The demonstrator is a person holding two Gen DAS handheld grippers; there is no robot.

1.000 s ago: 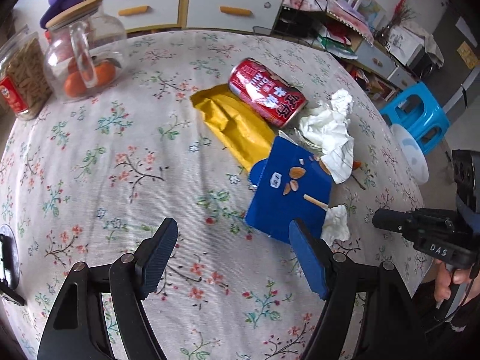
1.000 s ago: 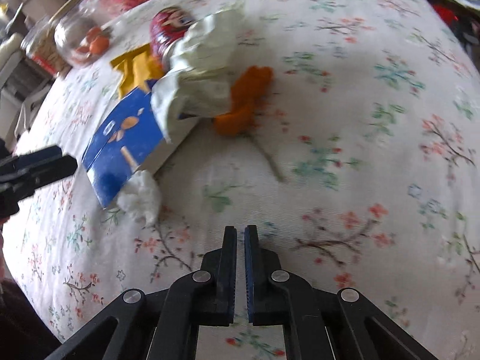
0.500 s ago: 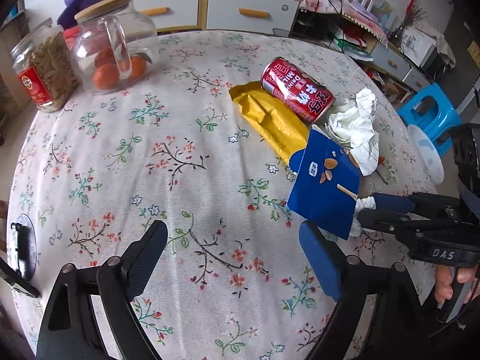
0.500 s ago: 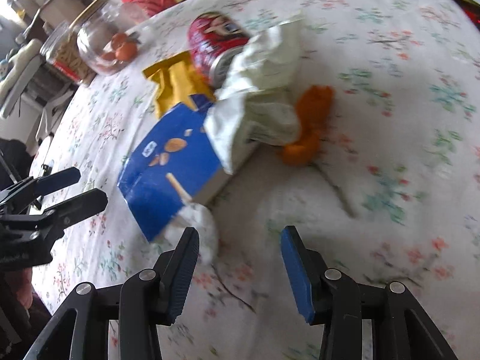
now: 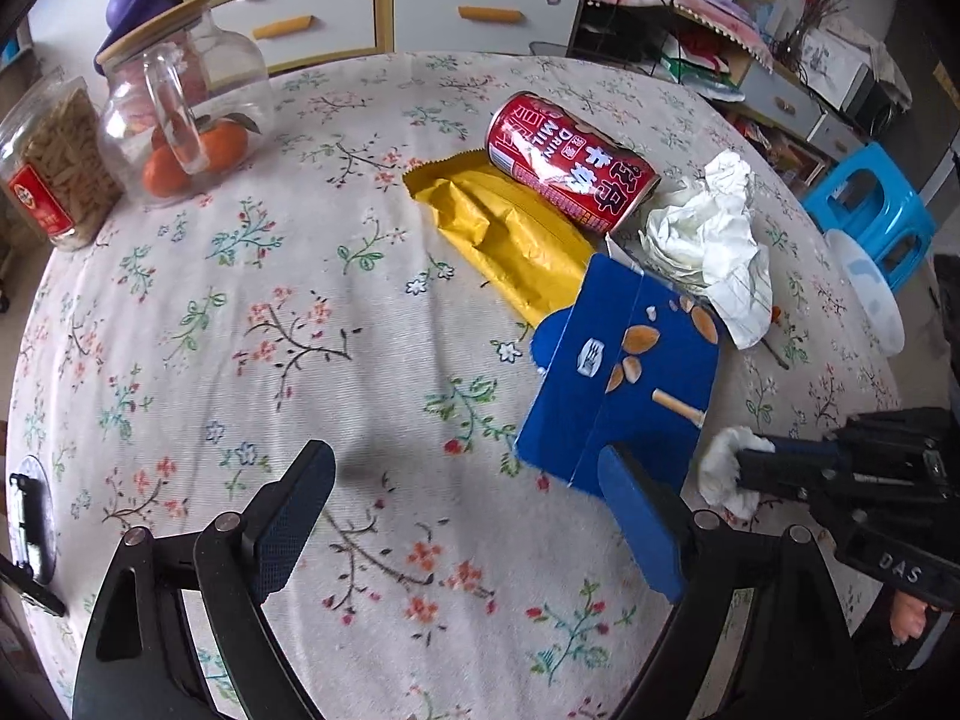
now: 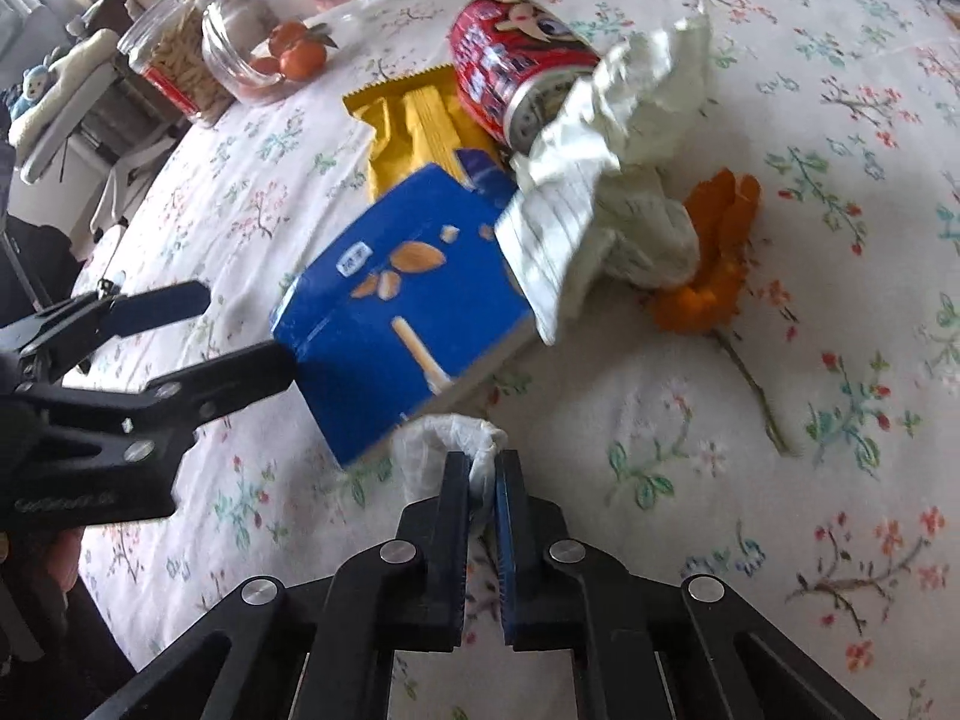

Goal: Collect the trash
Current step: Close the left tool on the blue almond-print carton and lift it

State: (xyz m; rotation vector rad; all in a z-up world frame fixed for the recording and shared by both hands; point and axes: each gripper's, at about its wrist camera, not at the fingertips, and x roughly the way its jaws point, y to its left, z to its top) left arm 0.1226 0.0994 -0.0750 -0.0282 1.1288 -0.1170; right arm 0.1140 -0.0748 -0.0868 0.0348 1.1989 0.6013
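A small crumpled white tissue wad (image 6: 447, 432) sits at 6 o'clock of the blue snack box (image 6: 396, 306), pinched between the just-closed fingers (image 6: 457, 480) of the right gripper (image 6: 482, 471). The left gripper (image 5: 462, 510) hangs with fingers spread wide, nothing between them, the box's near corner beside its right finger. Beyond the box, toward 12 o'clock, lie a yellow wrapper (image 5: 510, 234), a red can (image 5: 570, 165) on its side, crumpled white paper (image 5: 714, 240) and orange peel (image 6: 711, 258). At 10 o'clock on the floral surface (image 5: 270, 330), a glass jar (image 5: 186, 114) holds oranges; a plastic jar (image 5: 51, 162) holds tan snacks.
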